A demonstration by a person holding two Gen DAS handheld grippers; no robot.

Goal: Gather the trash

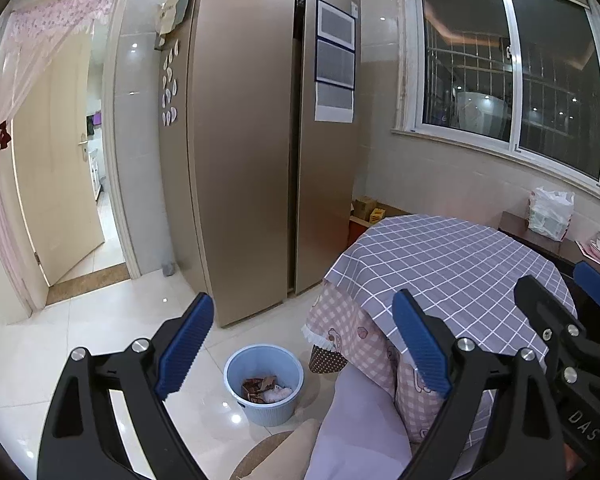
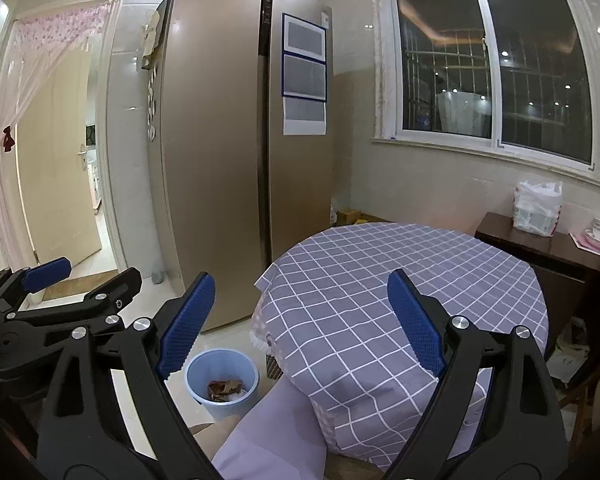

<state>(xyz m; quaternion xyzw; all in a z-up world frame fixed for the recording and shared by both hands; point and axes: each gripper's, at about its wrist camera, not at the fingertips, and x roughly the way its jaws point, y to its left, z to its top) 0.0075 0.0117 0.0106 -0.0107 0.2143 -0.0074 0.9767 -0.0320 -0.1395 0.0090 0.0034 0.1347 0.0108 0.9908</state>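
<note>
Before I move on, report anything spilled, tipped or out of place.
Nothing stands out: the blue bin stands upright on the floor with its trash inside, and the checked tablecloth is bare. No litter shows on the floor.

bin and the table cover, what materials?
Blue bin: looks like moulded plastic, matte, with fine vertical ribs on the wall. Checked tablecloth: woven fabric by the look, grey with white grid, draping and creasing over the round table's edge.

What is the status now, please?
Left gripper open, empty. Right gripper open, empty. Blue bin on floor, trash inside. Nothing blocking bin.
</note>
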